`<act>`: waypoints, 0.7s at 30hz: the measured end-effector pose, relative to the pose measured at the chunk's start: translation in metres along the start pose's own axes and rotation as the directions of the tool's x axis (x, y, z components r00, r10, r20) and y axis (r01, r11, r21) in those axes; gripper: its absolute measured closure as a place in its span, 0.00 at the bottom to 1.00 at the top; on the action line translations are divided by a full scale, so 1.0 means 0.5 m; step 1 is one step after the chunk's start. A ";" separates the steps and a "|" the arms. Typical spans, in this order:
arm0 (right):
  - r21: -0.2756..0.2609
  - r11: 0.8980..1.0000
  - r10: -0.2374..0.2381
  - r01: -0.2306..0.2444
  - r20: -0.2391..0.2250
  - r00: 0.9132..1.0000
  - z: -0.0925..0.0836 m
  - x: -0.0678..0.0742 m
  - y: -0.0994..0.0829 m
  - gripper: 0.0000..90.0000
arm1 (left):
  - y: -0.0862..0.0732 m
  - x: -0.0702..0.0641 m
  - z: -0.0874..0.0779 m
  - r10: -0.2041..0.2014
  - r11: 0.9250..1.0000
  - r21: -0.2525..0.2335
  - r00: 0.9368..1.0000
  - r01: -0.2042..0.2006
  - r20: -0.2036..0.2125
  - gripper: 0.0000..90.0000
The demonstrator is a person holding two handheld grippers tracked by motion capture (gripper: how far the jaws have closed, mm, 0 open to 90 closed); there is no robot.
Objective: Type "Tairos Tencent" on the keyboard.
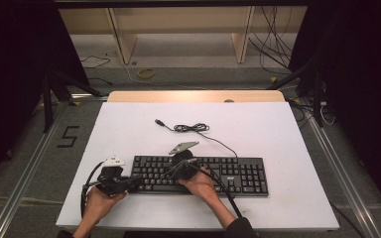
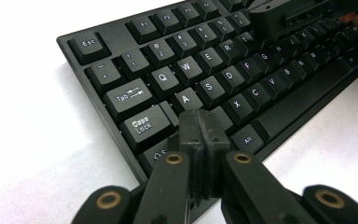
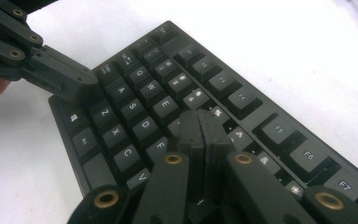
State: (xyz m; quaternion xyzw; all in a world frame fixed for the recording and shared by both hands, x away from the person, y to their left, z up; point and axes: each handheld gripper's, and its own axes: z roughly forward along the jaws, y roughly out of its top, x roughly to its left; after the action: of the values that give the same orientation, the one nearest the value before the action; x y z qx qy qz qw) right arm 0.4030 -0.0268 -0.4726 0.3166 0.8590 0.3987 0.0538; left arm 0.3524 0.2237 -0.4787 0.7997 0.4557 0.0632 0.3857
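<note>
A black keyboard lies across the near middle of the white table. My left gripper is shut with nothing between its jaws, its tips over the keyboard at its left end, by the Shift and Z keys. My right gripper is shut too and holds nothing, its tips low over the keyboard's upper letter rows, around R and F. The left gripper reaches in at the top left of the right gripper view. The right gripper hangs over the far keys in the left gripper view.
The keyboard's cable runs from its back edge to a small coil and a loose USB plug on the table behind it. Bare white table lies left, right and behind. Wooden shelving and floor cables stand beyond the far edge.
</note>
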 end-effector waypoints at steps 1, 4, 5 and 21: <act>0.001 1.000 0.001 -0.001 0.001 1.000 0.000 0.000 0.000 1.00 | 0.000 0.000 0.000 0.000 1.000 0.000 1.000 0.000 0.000 0.99; 0.001 1.000 0.003 -0.003 0.003 1.000 0.001 -0.002 0.000 1.00 | 0.000 0.001 0.001 -0.002 1.000 -0.001 1.000 0.002 0.000 0.99; 0.000 1.000 0.002 -0.002 0.006 1.000 0.002 -0.002 -0.001 1.00 | 0.000 0.001 0.001 -0.002 1.000 0.000 1.000 0.002 0.001 0.99; 0.019 1.000 0.001 -0.001 0.019 1.000 0.019 -0.001 -0.006 1.00 | -0.001 0.007 0.005 -0.010 1.000 0.018 1.000 0.009 0.011 0.99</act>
State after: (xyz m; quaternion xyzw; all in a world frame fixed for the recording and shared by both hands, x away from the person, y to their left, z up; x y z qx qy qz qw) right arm 0.4052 -0.0223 -0.4809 0.3215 0.8620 0.3875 0.0589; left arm 0.3551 0.2252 -0.4814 0.8014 0.4578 0.0528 0.3813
